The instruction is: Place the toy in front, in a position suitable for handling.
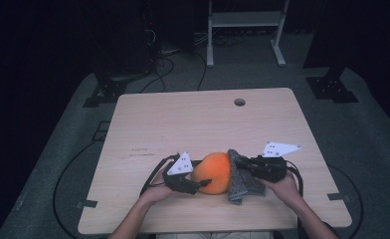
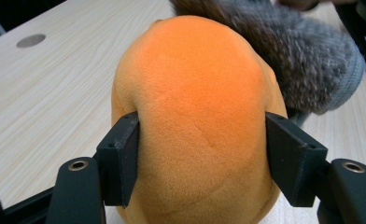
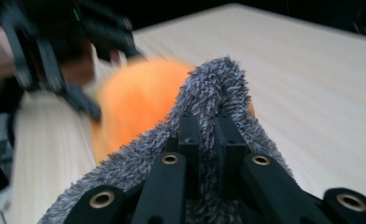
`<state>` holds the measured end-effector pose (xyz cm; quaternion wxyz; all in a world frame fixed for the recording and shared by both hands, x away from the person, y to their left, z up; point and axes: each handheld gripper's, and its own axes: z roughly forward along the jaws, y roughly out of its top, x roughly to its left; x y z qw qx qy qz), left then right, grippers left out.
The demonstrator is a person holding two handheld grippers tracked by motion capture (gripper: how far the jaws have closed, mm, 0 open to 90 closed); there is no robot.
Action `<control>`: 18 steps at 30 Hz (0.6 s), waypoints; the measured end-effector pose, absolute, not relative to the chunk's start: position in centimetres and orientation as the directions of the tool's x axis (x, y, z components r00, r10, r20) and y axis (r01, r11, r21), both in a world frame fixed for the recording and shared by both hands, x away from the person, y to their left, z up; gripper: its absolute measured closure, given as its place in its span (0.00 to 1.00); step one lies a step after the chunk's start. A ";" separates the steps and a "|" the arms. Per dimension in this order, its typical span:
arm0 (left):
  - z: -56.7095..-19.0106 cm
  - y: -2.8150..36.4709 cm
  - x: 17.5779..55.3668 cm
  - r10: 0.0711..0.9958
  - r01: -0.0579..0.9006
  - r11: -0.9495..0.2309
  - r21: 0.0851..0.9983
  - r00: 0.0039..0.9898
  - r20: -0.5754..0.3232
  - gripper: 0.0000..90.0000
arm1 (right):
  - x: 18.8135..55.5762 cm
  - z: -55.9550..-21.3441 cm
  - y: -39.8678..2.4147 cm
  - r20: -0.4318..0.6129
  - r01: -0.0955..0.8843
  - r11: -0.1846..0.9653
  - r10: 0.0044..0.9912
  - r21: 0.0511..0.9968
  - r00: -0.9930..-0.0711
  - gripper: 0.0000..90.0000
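On the near half of the wooden table, centre: one orange plush ball, soft and rounded, resting on the tabletop.

Left of the ball: left gripper, held in the person's left hand, grey three-cornered plate on top, cable trailing toward the near edge. State: clamped on the ball. In the left gripper view the two black jaws press into the orange plush ball on either side, denting its surface; the left gripper spans the ball's near, lower part.

Right of the ball: right gripper, held in the person's right hand, grey plate on top. State: pinched tight on a grey fuzzy cloth. In the right gripper view the jaws of the right gripper stand almost together with a fold of the grey fuzzy cloth caught between them, the rest draping over both jaws.

Cloth: touching the right side of the ball, hanging down to the tabletop near the front edge. In the left gripper view the grey fuzzy cloth lies against the ball's far right flank.

Far centre-right of the table: one round cable hole.
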<state>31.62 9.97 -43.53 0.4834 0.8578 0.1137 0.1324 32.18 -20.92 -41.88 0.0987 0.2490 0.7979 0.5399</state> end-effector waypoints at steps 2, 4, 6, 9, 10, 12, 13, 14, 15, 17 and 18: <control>-43.6 10.0 31.5 0.313 0.061 -0.513 0.856 0.942 0.121 0.37 | 32.3 -41.4 -20.3 0.100 0.276 0.302 0.490 0.912 -0.866 0.92; -43.7 10.4 31.5 0.318 0.071 -0.508 0.858 0.942 0.110 0.37 | 32.4 -41.6 -19.8 0.086 0.270 0.324 0.485 0.907 -0.870 0.92; -43.9 10.6 31.6 0.322 0.076 -0.504 0.861 0.941 0.105 0.37 | 32.6 -42.0 -20.0 0.091 0.284 0.329 0.497 0.901 -0.863 0.92; -43.9 10.6 31.6 0.323 0.079 -0.500 0.862 0.941 0.102 0.37 | 32.8 -43.2 -20.9 0.113 0.328 0.331 0.529 0.885 -0.841 0.92; -43.9 10.6 31.6 0.321 0.078 -0.499 0.863 0.942 0.100 0.37 | 32.8 -43.6 -21.3 0.118 0.342 0.336 0.539 0.878 -0.834 0.92; -43.8 10.5 31.6 0.315 0.072 -0.503 0.861 0.943 0.105 0.37 | 32.7 -43.9 -21.8 0.133 0.359 0.332 0.545 0.872 -0.828 0.92; -43.8 10.5 31.6 0.313 0.070 -0.505 0.860 0.944 0.108 0.37 | 32.6 -43.7 -21.8 0.131 0.352 0.324 0.544 0.878 -0.829 0.92; -43.8 10.4 31.6 0.312 0.067 -0.505 0.860 0.944 0.110 0.37 | 32.5 -43.3 -21.8 0.127 0.340 0.316 0.539 0.886 -0.833 0.92; -43.7 10.3 31.6 0.311 0.063 -0.507 0.859 0.944 0.114 0.37 | 32.5 -42.9 -21.6 0.128 0.328 0.304 0.529 0.895 -0.839 0.92; -43.6 10.2 31.5 0.309 0.060 -0.511 0.858 0.944 0.119 0.37 | 32.6 -42.2 -21.0 0.120 0.306 0.294 0.514 0.906 -0.849 0.92; -43.6 10.3 31.5 0.313 0.069 -0.511 0.857 0.944 0.110 0.35 | 32.6 -42.0 -20.7 0.108 0.297 0.308 0.507 0.904 -0.855 0.92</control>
